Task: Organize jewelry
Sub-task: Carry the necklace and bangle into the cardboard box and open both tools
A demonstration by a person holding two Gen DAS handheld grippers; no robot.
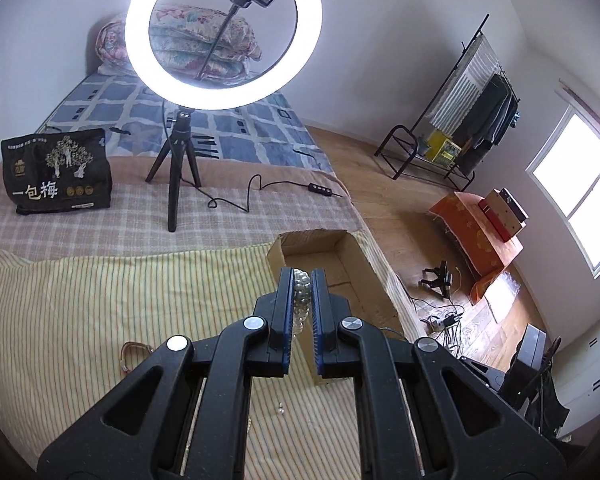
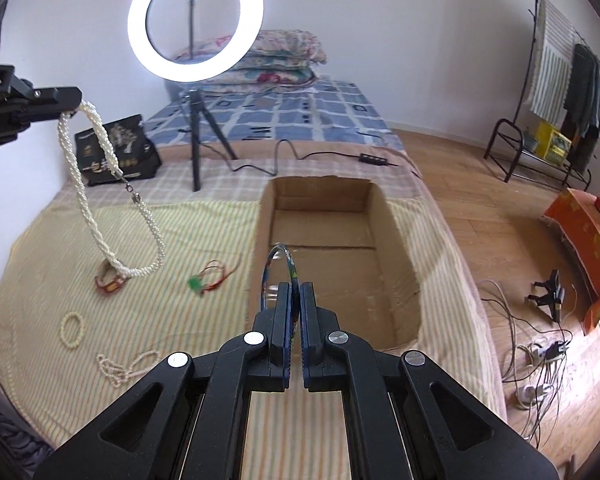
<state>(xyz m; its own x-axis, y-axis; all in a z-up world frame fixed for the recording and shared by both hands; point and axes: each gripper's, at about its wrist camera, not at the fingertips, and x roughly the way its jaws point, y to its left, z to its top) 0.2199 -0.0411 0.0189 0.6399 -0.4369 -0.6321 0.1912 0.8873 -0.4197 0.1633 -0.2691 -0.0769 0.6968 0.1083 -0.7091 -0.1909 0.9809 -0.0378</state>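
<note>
Our left gripper (image 1: 302, 273) is clamped on a twisted pearl necklace (image 2: 100, 184); in the left wrist view the beads sit pinched between the blue pads, and in the right wrist view the rope of pearls hangs in a long loop from the fingertips, its low end just over the striped yellow cloth (image 2: 172, 280). Our right gripper (image 2: 295, 286) grips a thin blue bangle (image 2: 278, 270), which stands upright over the near left edge of the open cardboard box (image 2: 400, 248).

On the cloth left of the box we note a green-and-red string piece (image 2: 210, 278), a red bracelet (image 2: 109, 283) under the necklace's hanging loop, a small pearl bracelet (image 2: 71, 330) and a thin pearl strand (image 2: 126, 366) nearer us. In the left wrist view a tan bracelet (image 1: 131, 356) lies left of the gripper.

Farther off stand a lit ring light on a tripod (image 2: 196, 20) and a black snack bag (image 2: 118, 150).
</note>
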